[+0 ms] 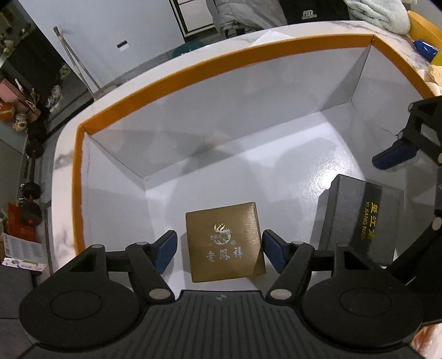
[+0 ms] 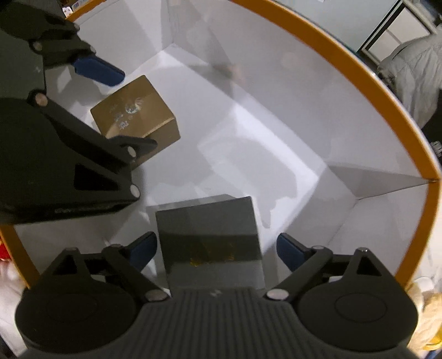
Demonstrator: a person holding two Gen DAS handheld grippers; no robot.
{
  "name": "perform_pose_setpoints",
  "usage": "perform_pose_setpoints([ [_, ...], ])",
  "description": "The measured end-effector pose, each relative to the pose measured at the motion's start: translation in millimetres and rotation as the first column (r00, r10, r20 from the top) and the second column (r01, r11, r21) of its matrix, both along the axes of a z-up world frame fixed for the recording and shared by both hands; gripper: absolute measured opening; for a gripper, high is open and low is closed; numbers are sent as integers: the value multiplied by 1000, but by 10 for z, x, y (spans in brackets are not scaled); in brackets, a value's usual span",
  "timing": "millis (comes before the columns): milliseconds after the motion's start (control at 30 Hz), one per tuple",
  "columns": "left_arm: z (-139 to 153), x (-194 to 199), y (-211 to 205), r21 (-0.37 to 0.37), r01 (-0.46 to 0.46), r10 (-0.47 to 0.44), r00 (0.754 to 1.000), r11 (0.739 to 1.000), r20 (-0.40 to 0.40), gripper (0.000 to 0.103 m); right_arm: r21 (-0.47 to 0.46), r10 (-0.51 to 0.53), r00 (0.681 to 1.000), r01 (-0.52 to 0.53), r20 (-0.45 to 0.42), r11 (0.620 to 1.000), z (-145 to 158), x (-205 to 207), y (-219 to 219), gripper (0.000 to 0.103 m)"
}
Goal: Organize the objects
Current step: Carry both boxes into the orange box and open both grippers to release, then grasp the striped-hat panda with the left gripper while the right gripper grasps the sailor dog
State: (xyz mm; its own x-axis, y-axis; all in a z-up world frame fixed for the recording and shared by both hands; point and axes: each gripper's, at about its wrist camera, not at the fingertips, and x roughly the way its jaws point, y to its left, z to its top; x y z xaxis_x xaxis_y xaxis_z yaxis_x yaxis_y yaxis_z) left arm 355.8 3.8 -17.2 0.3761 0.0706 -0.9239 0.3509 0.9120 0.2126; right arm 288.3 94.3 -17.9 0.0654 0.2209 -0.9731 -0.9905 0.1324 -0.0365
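A gold box point(image 1: 223, 243) with silver lettering rests on the white floor of a big orange-rimmed box point(image 1: 193, 80). My left gripper point(image 1: 219, 248) straddles it from above, open, with a thin gap showing at the left pad. To the right stands a dark grey box point(image 1: 359, 218) with gold lettering. The right wrist view has that grey box point(image 2: 210, 237) between the jaws of my right gripper point(image 2: 216, 247), which is open with clear space on the right side. The gold box point(image 2: 135, 110) and a blue finger pad point(image 2: 96, 69) of the left gripper appear at the upper left there.
The big box's white walls point(image 2: 373, 154) rise all around both grippers. It stands on a marble-patterned table point(image 1: 63, 154). A pale towel point(image 1: 381, 13) and a blue packet point(image 1: 425, 48) lie at the back right. Clutter covers the floor at the left.
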Motion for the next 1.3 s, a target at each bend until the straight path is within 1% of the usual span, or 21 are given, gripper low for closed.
perform_pose_setpoints([
  [67, 72, -38, 4, -10, -1, 2, 1000, 1000, 20, 80, 26, -13, 1000, 12, 20, 1000, 77, -16, -58, 93],
  [100, 126, -66, 8, -16, -2, 3, 999, 1000, 35, 80, 43, -17, 999, 16, 27, 999, 117, 76, -92, 93],
  [167, 231, -115, 27, -33, -8, 11, 998, 999, 67, 80, 88, -41, 998, 36, 47, 995, 228, 86, -162, 93],
  [267, 416, -237, 92, -87, -33, 43, 992, 996, 122, 86, 173, -88, 994, 76, 59, 982, 415, 98, -269, 94],
  [333, 537, -358, 143, -127, -48, 68, 986, 991, 154, 87, 239, -111, 992, 93, 62, 966, 588, 61, -410, 94],
  [433, 696, -622, 218, -178, -62, 98, 974, 982, 203, 87, 350, -174, 983, 146, 51, 925, 815, -59, -683, 96],
  [467, 744, -732, 241, -191, -61, 103, 970, 980, 222, 87, 380, -190, 980, 156, 53, 912, 849, -132, -694, 99],
  [500, 797, -849, 258, -201, -60, 110, 963, 978, 245, 88, 411, -206, 977, 165, 58, 896, 872, -201, -755, 99],
  [567, 869, -1118, 303, -224, -58, 123, 949, 973, 292, 89, 473, -232, 972, 185, 42, 861, 885, -354, -949, 99],
  [600, 897, -1260, 326, -236, -54, 129, 941, 970, 313, 90, 504, -245, 969, 199, 24, 840, 945, -443, -1095, 100],
  [633, 909, -1401, 343, -245, -49, 131, 935, 968, 331, 90, 540, -269, 963, 227, -1, 810, 961, -532, -1255, 100],
  [733, 845, -1828, 409, -271, -46, 149, 915, 962, 375, 92, 614, -325, 945, 275, -33, 739, 865, -824, -1670, 102],
  [767, 794, -1986, 427, -279, -46, 157, 907, 959, 390, 92, 639, -359, 932, 303, -45, 707, 864, -937, -1841, 102],
  [800, 751, -2098, 439, -284, -48, 163, 902, 958, 400, 92, 654, -375, 925, 319, -58, 686, 796, -1055, -1987, 102],
  [867, 630, -2365, 461, -306, -64, 198, 881, 950, 430, 92, 683, -426, 899, 372, -97, 629, 608, -1256, -2250, 102],
  [967, 421, -2660, 469, -336, -91, 249, 852, 937, 462, 92, 690, -474, 864, 447, -169, 569, 257, -1540, -2561, 102],
  [1067, 264, -2923, 461, -360, -110, 294, 809, 926, 508, 92, 695, -512, 833, 495, -210, 521, -4, -1775, -2744, 102],
  [1133, 174, -3052, 445, -361, -110, 299, 796, 926, 526, 92, 696, -530, 822, 506, -210, 510, -138, -1931, -2831, 102],
  [1167, 143, -3078, 437, -358, -113, 301, 794, 927, 528, 92, 697, -539, 818, 506, -202, 508, -170, -1985, -2861, 102],
  [1233, 101, -3139, 443, -364, -119, 310, 791, 924, 528, 92, 690, -537, 825, 494, -179, 529, -234, -2110, -2919, 102],
  [1300, 84, -3150, 471, -387, -121, 324, 791, 914, 518, 93, 686, -532, 831, 482, -161, 546, -265, -2200, -3019, 102],
])
